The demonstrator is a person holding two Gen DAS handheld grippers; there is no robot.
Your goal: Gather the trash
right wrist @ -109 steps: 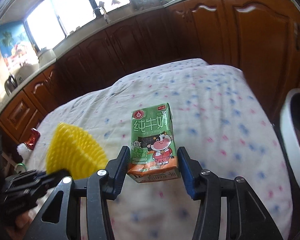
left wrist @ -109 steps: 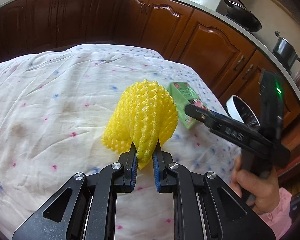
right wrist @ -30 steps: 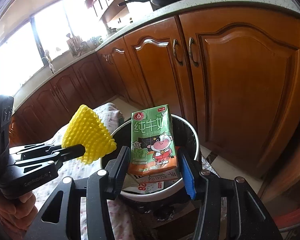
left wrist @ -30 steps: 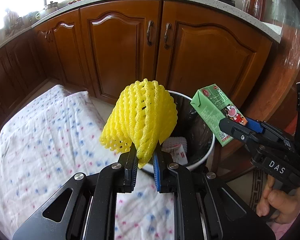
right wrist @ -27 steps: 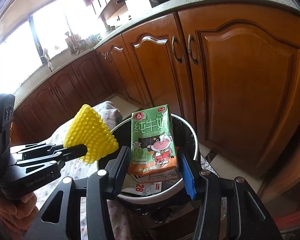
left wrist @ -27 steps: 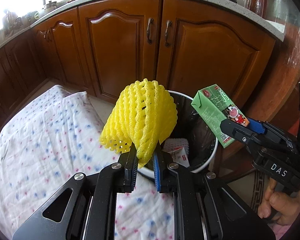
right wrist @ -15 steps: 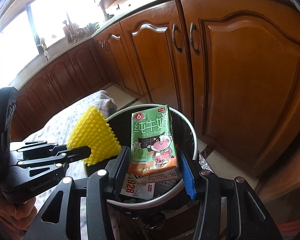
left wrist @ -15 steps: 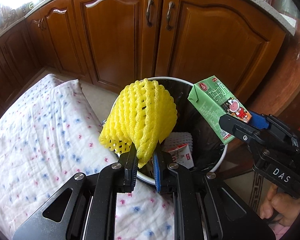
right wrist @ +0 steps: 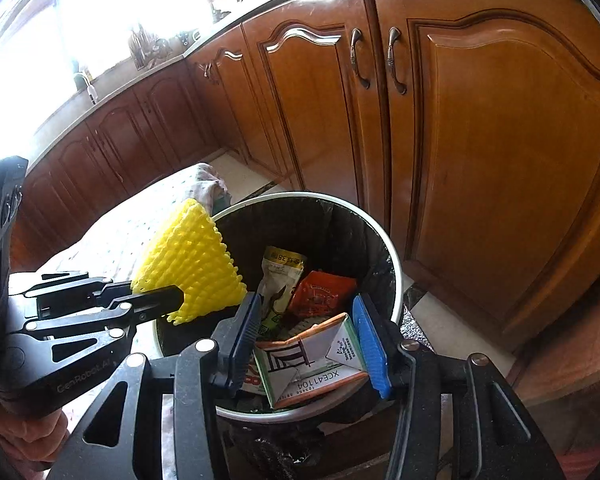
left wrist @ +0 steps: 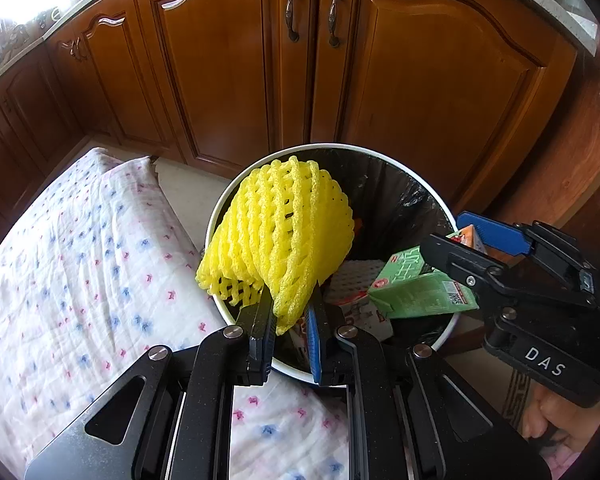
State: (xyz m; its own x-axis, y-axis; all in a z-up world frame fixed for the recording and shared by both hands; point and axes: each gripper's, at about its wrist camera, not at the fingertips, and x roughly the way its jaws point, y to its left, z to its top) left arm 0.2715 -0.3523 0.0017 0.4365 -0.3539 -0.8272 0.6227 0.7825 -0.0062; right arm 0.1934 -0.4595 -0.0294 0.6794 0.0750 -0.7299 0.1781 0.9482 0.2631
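Yellow foam net point(left wrist: 278, 240) sat clamped in left gripper point(left wrist: 290, 330); right gripper point(right wrist: 306, 346), spread, had milk carton point(right wrist: 312, 364) loose over bin point(right wrist: 396, 280). Net probably drops next.

Yellow foam fruit net point(left wrist: 278, 236): an open-mesh sleeve, fanned out and upright, pinched at its lower end in the left hand-held gripper point(left wrist: 290, 312) and poised over the near-left rim of the trash bin point(left wrist: 220, 216). Green milk carton point(left wrist: 416, 292): tipped on its side with its folded white base toward the right wrist camera, lying between the blue pads of the right hand-held gripper point(right wrist: 306, 344), low inside the bin mouth. Trash bin: round, white-rimmed, black-lined, standing on the floor before the cabinet doors, holding wrappers point(right wrist: 320, 292) and printed paper.
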